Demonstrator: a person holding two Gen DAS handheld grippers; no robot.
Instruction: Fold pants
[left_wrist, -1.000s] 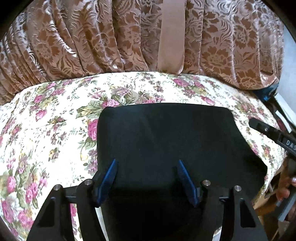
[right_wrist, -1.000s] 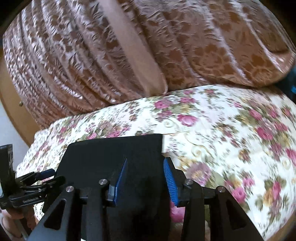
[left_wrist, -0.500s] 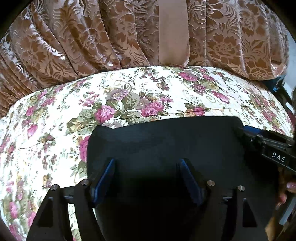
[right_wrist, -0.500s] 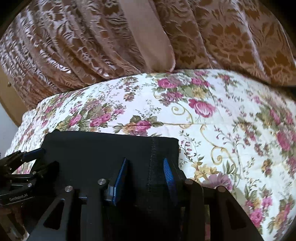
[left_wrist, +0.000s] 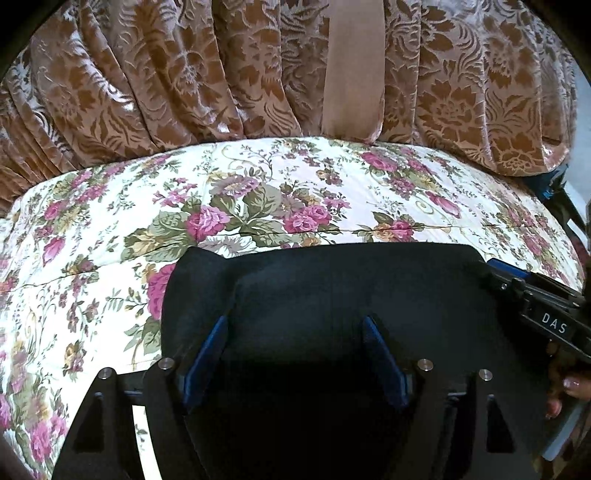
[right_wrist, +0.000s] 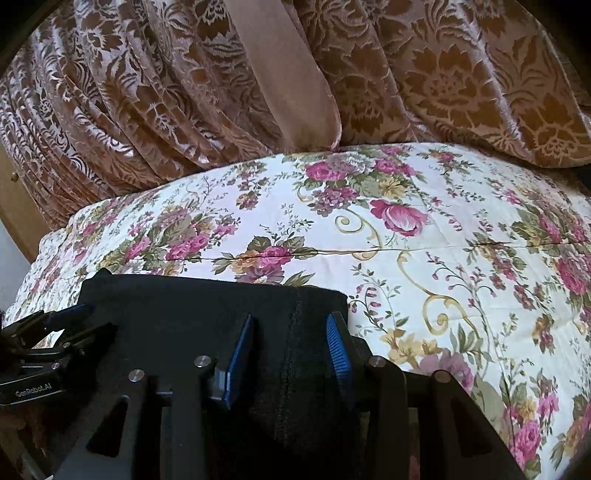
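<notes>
The black pants (left_wrist: 332, 288) lie folded into a flat block on the flowered bedspread (left_wrist: 110, 258). My left gripper (left_wrist: 295, 328) stands open, its blue pads over the near left part of the cloth. My right gripper (right_wrist: 291, 328) is also open, its pads on either side of the seam at the block's right edge (right_wrist: 306, 306). Each gripper shows in the other's view, the right one (left_wrist: 532, 295) at the cloth's right side, the left one (right_wrist: 62, 325) at its left side. I cannot tell whether the pads touch the cloth.
A brown patterned curtain (left_wrist: 184, 74) hangs along the far edge of the bed, with a plain beige band (left_wrist: 351, 66) in it. A wooden edge (right_wrist: 14, 206) shows at far left in the right wrist view. Bare bedspread lies beyond and to the right of the pants (right_wrist: 461, 258).
Both grippers have moved forward and down over the bed with the pants' near edge; the folded block now lies farther onto the bedspread. The jaws stay open.
</notes>
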